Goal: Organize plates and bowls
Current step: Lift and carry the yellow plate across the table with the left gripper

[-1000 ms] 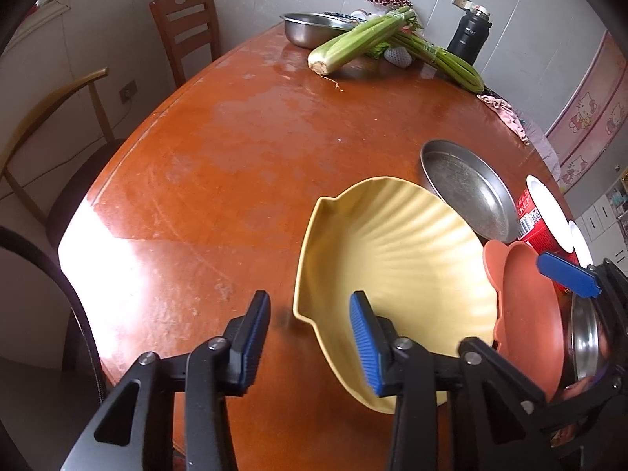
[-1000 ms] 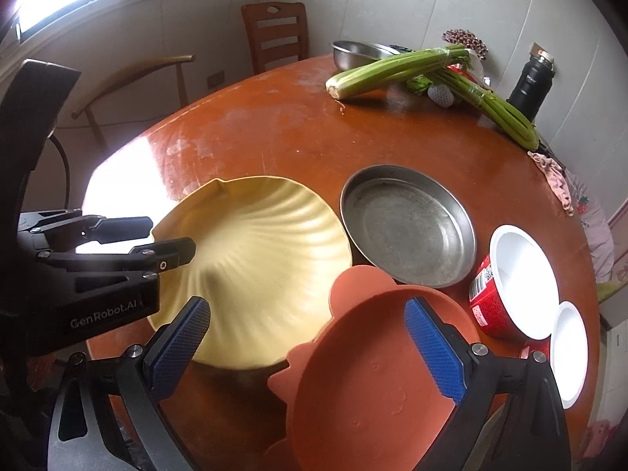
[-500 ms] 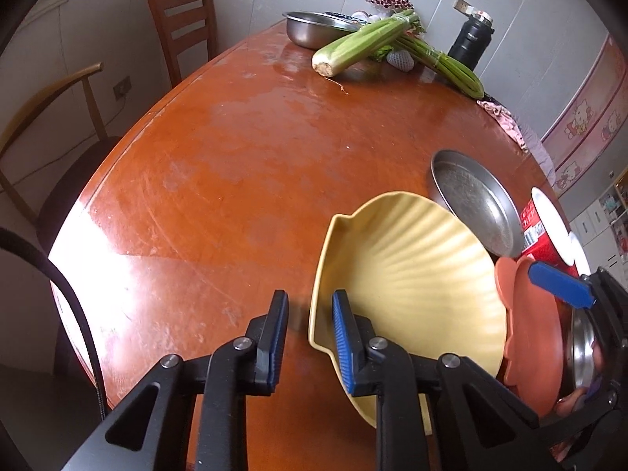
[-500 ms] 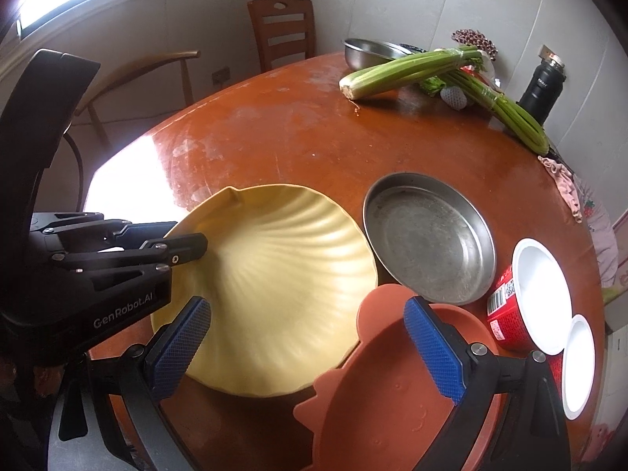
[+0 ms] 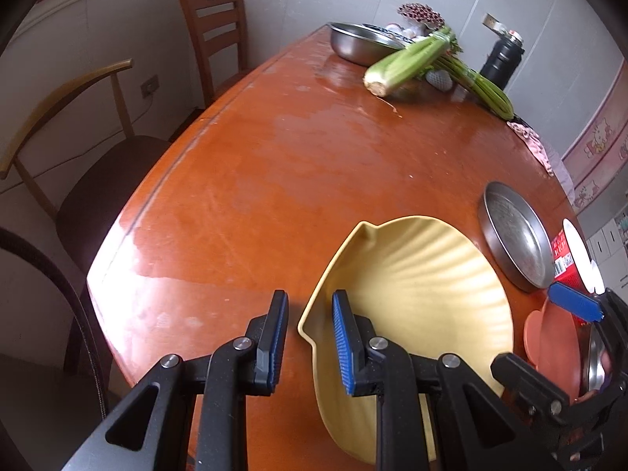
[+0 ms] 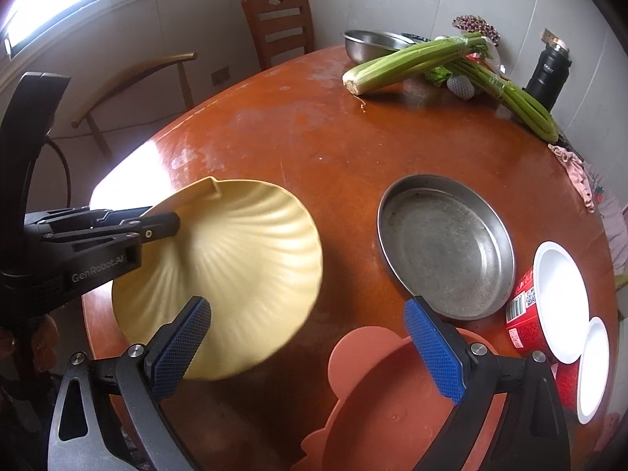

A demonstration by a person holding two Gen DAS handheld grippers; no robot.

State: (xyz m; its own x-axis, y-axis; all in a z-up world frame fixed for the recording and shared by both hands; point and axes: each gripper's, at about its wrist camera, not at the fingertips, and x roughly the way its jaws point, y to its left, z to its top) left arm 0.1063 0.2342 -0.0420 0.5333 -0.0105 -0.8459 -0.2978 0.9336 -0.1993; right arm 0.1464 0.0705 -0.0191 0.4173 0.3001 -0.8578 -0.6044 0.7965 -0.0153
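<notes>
My left gripper [image 5: 306, 337] is shut on the left rim of a yellow shell-shaped plate [image 5: 412, 306]. The plate [image 6: 235, 271] looks tilted, its right side raised off the table. My right gripper [image 6: 306, 345] is open and empty, above the table between the yellow plate and an orange bear-shaped plate [image 6: 396, 408]. A round steel pan [image 6: 445, 247] lies to the right. Two red-and-white paper bowls [image 6: 557, 302] stand beside it at the right edge.
The round brown table [image 5: 274, 180] carries a steel bowl [image 5: 361, 43], celery bunches [image 6: 412, 61] and a black flask [image 6: 547, 74] at the far side. Two chairs [image 5: 216, 35] stand at the left.
My left gripper closed from wide open onto the yellow plate's rim. The plate has shifted left and away from the orange plate.
</notes>
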